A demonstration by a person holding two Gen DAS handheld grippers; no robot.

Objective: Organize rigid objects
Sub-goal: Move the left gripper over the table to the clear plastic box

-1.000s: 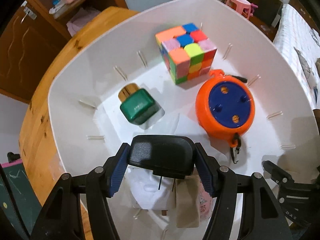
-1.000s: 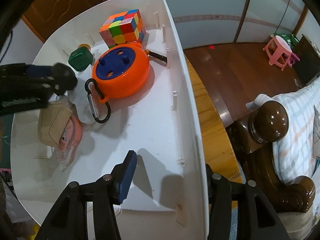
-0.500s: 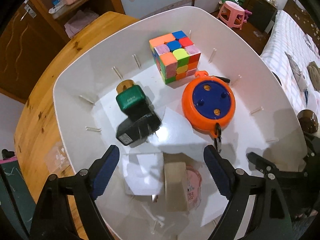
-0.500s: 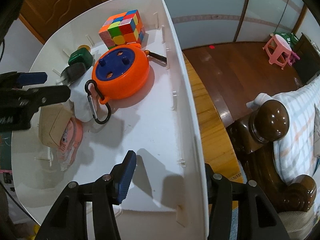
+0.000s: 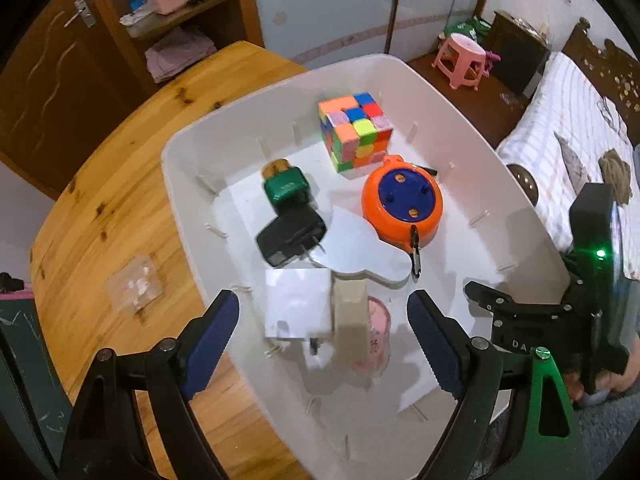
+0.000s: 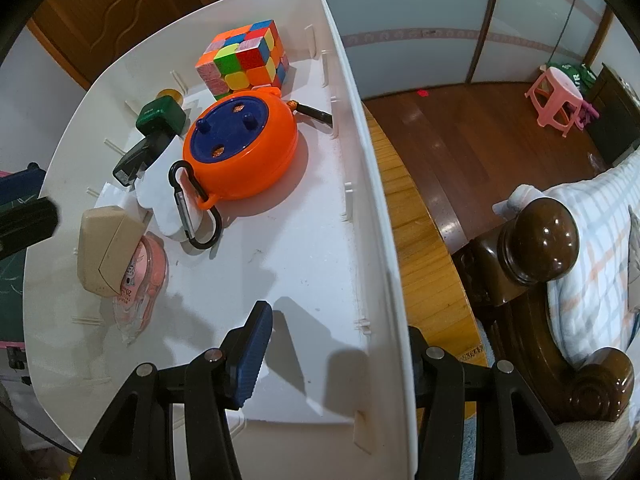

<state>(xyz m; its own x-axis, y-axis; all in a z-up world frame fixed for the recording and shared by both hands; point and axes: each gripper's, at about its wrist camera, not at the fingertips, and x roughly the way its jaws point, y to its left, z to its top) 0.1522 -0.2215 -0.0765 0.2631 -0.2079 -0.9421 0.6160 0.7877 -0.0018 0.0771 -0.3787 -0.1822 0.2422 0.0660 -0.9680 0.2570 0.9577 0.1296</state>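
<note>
A round wooden table (image 5: 120,184) carries a white bin (image 5: 188,184) and a clear plastic packet (image 5: 134,286).

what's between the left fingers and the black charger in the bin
Nothing visible. The left gripper hangs open and empty above the white bin; the black charger lies uncovered against the green bottle, with a white box nearer the gripper but not over it.

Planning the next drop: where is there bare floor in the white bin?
Free: white bin floor between orange reel and the right wall, down to the right gripper. Crowded: left half, where green bottle, black adapter and beige box cluster.
</note>
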